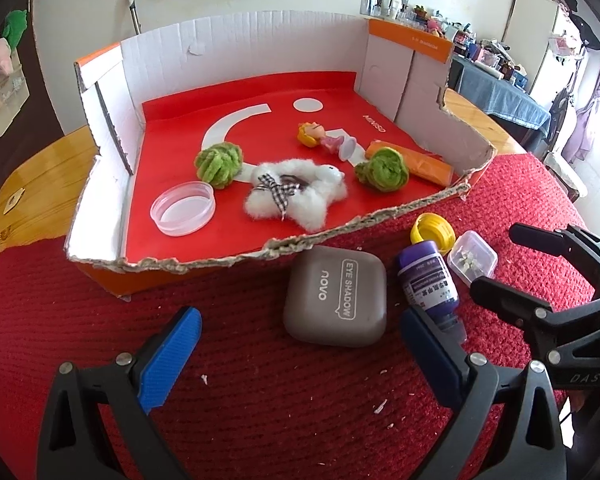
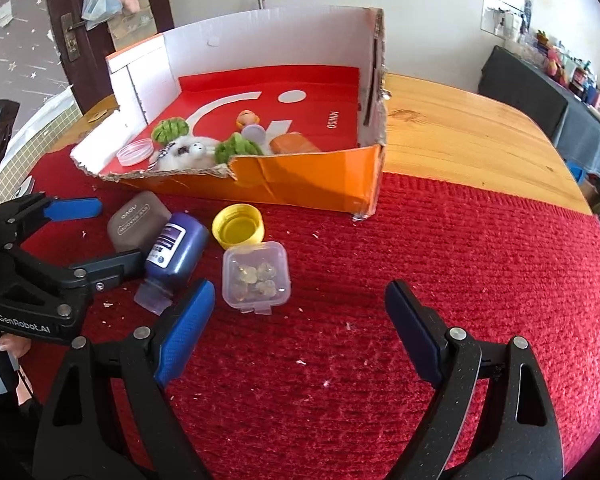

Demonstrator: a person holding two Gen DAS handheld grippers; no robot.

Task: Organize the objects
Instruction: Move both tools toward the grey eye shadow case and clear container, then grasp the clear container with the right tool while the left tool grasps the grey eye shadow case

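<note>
On the red mat in front of the box lie a grey eye-shadow case [image 1: 335, 297] [image 2: 138, 222], a purple bottle [image 1: 428, 280] [image 2: 174, 254], a yellow cap [image 1: 432, 231] [image 2: 238, 226] and a small clear box of beads [image 1: 472, 257] [image 2: 256, 276]. My left gripper [image 1: 300, 340] is open and empty, just short of the grey case. My right gripper [image 2: 300, 312] is open and empty, just short of the clear box. The orange cardboard box [image 1: 100, 216] [image 2: 308, 180] holds a white fluffy toy [image 1: 296, 192], two green yarn balls [image 1: 219, 164], a doll [image 1: 320, 138], an orange item [image 1: 416, 162] and a clear lid [image 1: 182, 208].
The red mat [image 2: 440, 260] covers the near part of a wooden table [image 2: 460, 132]. The box's front wall is torn low. Each gripper shows in the other's view: the right one [image 1: 492, 262], the left one [image 2: 112, 236].
</note>
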